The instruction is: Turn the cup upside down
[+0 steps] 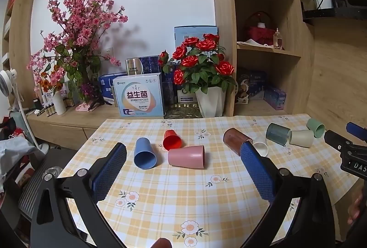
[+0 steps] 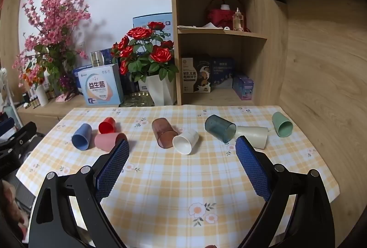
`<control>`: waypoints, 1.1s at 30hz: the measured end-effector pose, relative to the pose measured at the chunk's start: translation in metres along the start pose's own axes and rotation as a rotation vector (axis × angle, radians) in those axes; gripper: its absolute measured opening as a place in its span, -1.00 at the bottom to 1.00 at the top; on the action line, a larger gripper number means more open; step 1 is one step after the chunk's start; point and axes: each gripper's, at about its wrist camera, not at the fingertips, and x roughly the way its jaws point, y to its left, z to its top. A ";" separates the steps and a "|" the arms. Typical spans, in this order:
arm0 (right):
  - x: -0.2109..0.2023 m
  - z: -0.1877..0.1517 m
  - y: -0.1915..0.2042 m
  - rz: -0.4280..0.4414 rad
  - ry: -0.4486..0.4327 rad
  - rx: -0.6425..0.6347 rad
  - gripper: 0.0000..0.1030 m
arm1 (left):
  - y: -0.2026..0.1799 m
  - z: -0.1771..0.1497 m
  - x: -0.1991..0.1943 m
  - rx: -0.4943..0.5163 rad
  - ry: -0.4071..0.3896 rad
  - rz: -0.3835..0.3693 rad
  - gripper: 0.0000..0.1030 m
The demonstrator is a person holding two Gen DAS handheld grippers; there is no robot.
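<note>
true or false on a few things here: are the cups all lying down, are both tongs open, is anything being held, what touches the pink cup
1. Every cup on the table lies on its side. True.
2. The left tongs grip the pink cup. False: they are open and empty.
3. The right tongs are open. True.
4. The white cup stands upright. False: it lies beside the brown cup.
5. The red cup sits behind the pink cup. True.

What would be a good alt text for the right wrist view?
Eight plastic cups lie on their sides across a yellow checked tablecloth, none upside down yet. The open right gripper hovers in front of them, holding nothing; behind stand red roses and wooden shelves.
</note>
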 end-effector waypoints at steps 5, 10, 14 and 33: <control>0.002 -0.002 -0.002 0.000 -0.002 0.001 0.76 | 0.011 0.004 -0.013 -0.006 -0.005 -0.002 0.88; 0.003 -0.002 -0.002 0.000 -0.002 0.001 0.76 | 0.012 0.005 -0.014 -0.006 -0.005 -0.003 0.88; 0.002 -0.002 -0.003 0.000 -0.001 0.001 0.76 | 0.012 0.005 -0.014 -0.006 -0.005 -0.003 0.88; 0.003 -0.002 -0.001 0.000 0.002 0.001 0.76 | 0.015 0.007 -0.014 -0.011 -0.005 0.002 0.88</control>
